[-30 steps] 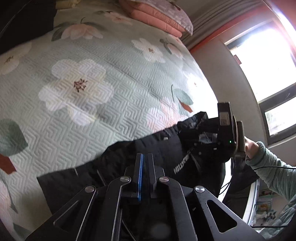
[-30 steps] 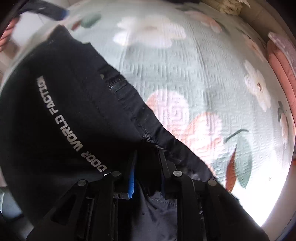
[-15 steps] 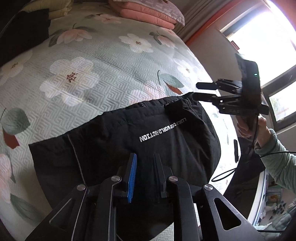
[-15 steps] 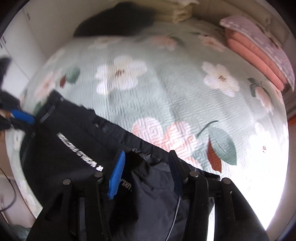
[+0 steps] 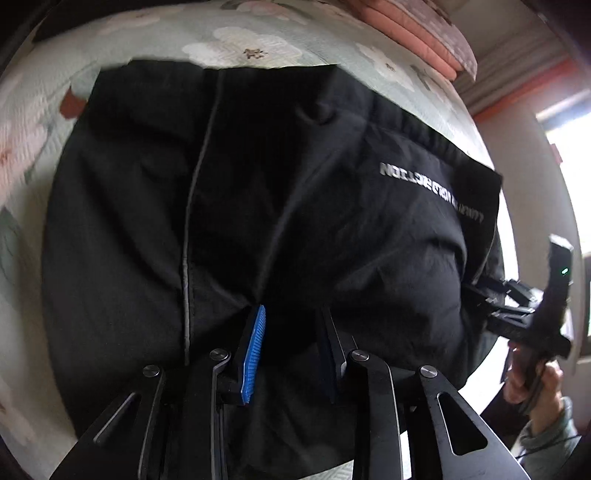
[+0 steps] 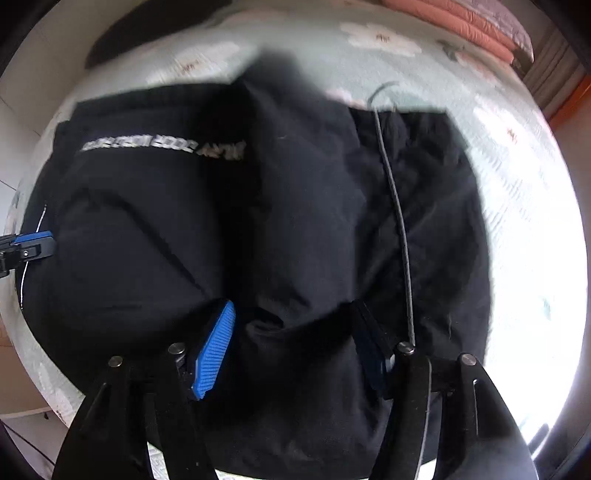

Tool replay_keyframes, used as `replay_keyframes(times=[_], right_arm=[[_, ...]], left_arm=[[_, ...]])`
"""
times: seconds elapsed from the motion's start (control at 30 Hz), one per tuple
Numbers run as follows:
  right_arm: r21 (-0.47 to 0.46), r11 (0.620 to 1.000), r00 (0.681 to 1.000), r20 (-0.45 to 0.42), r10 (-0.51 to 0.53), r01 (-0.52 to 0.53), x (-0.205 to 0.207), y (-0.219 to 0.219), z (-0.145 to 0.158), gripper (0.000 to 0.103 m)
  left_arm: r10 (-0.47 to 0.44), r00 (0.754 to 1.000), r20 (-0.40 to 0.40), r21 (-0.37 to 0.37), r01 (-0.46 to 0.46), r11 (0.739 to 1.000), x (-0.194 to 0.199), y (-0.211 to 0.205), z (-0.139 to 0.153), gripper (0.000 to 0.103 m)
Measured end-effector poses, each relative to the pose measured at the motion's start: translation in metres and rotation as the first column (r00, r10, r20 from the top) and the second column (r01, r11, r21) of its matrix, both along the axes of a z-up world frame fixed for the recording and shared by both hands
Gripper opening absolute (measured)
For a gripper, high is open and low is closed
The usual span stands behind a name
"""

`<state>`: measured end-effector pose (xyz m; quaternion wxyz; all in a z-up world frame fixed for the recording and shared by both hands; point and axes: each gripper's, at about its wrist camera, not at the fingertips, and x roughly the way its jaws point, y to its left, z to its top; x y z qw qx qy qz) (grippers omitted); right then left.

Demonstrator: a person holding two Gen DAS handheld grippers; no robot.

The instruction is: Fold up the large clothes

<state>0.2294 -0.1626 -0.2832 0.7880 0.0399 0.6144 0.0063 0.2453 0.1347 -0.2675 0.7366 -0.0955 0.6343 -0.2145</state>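
As both sets of jaws open over it, the large black nylon garment with white lettering (image 5: 295, 206) lies bunched on the pale green quilted bedspread with a flower print (image 5: 221, 48), folded roughly in half but puffed up w/ trapped air. The left gripper (image 5: 291, 332) stands just over the near edge, blue-padded jaws part-way apart; dark cloth shows between them, but no pad presses on it. The right gripper (image 6: 295, 332) is wider apart, likewise w/ loose fabric between its pads and no grip. Main risk, as judged from here: the slick, springy cloth may slump or slide back once let go, so the top layer ends up skewed vs. the bottom one. A ridge of fabric near either pad could also snag and get dragged along if a gripper pulls away at an angle. The thin grey drawcord (image 6: 399, 229) trails loose near the right jaws & might catch. Stacked pink folded bedding (image 5: 413, 29) sits well apart, no hazard.
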Motion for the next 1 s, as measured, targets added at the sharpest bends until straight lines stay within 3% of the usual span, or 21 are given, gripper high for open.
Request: replay_keyframes(times=[0.2,0.27,0.37,0.47,0.5,0.57,0.67,0.7,0.83,1.0], right_arm=[[0.017,1.000,1.000,0.007,0.004,-0.004,0.006,-0.003,0.002,0.072],[0.048,0.999,1.000,0.010,0.001,-0.001,0.009,-0.006,0.021,0.069],[0.070,0.997,0.992,0.128,0.015,-0.025,0.017,-0.003,0.068,0.069],[0.070,0.995,0.979,0.195,0.060,-0.075,0.042,0.018,0.092,0.069],[0.064,0.994,0.977,0.202,0.069,-0.084,0.054,0.026,0.091,0.069],[0.036,0.996,0.983,0.166,0.078,-0.085,0.084,0.044,0.074,0.068],[0.111,0.992,0.998,-0.017,0.055,-0.053,0.126,0.048,0.015,0.068],[0.141,0.990,0.999,-0.036,0.035,-0.029,0.133,0.044,0.004,0.068],[0.162,0.987,1.000,-0.012,0.024,-0.021,0.137,0.040,0.000,0.067],[0.149,0.988,0.998,0.042,0.041,-0.047,0.124,0.040,0.005,0.068]], left_arm=[[0.022,1.000,0.014,-0.044,-0.022,0.999,0.002,0.015,-0.006,0.022],[0.016,1.000,0.026,-0.026,-0.016,1.000,0.002,0.017,0.007,0.021],[-0.014,0.992,0.125,-0.006,0.015,1.000,0.001,0.011,0.042,0.022],[-0.017,0.982,0.189,-0.042,0.025,0.999,0.015,-0.001,0.068,0.038],[-0.015,0.978,0.207,-0.055,0.027,0.998,0.023,-0.007,0.071,0.046],[-0.012,0.971,0.239,-0.046,0.024,0.999,0.040,-0.019,0.068,0.050],[-0.012,0.988,0.153,0.027,0.008,1.000,0.068,-0.033,0.028,0.051],[-0.008,0.993,0.119,0.033,0.004,0.999,0.076,-0.035,0.014,0.052],[0.034,0.996,0.083,-0.037,-0.031,0.999,0.080,-0.019,-0.005,0.055],[0.055,0.993,0.101,-0.032,-0.052,0.998,0.069,-0.020,-0.002,0.055]])
